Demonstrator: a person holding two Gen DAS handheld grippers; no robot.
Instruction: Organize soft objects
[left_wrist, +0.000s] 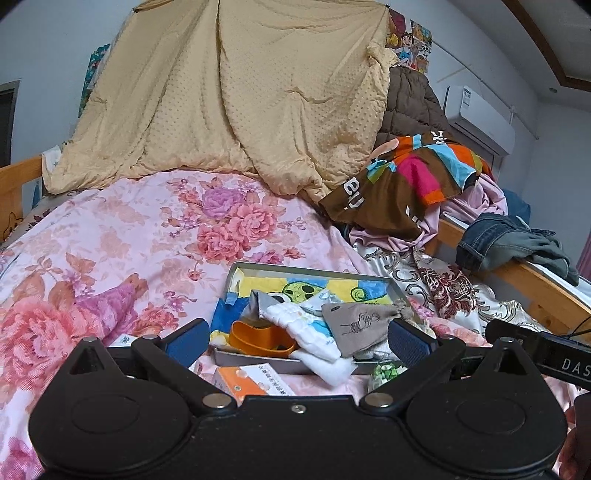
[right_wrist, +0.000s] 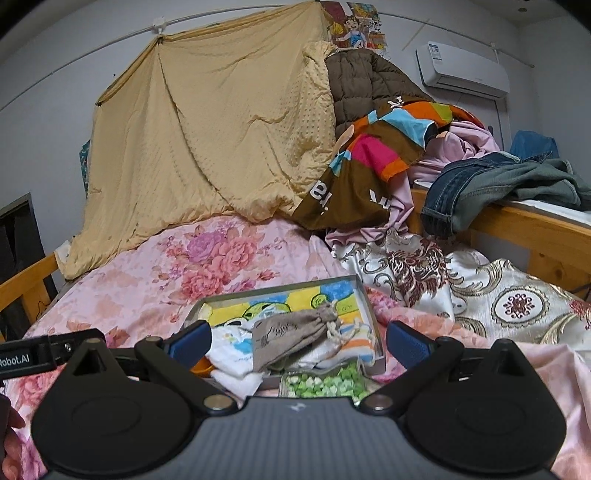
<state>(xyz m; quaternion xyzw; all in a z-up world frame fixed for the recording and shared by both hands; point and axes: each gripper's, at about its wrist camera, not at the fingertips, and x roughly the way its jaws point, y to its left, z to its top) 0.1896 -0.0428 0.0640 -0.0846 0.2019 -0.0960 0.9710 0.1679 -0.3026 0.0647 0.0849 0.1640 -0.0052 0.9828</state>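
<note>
Two hand-held grippers hover side by side over a cluttered metal tray on a floral bedspread, low in the centre of both views. The left gripper has its blue fingers spread wide and holds nothing; the right gripper is likewise spread and empty. In the tray, a grey drawstring pouch lies on top of a crumpled white cloth that spills over the tray's near rim, with an orange plastic piece at the lower left of the pile. A bag of green candies and an orange-and-white box sit just outside the near rim. The step in hand appears to be the first pick from the soft pile. The pouch, lying uppermost, looks the sensible choice: close on its bunched body rather than its cord, lift straight up so the cloth beneath does not drag along, and keep clear of the tray wall and the hard orange piece.
</note>
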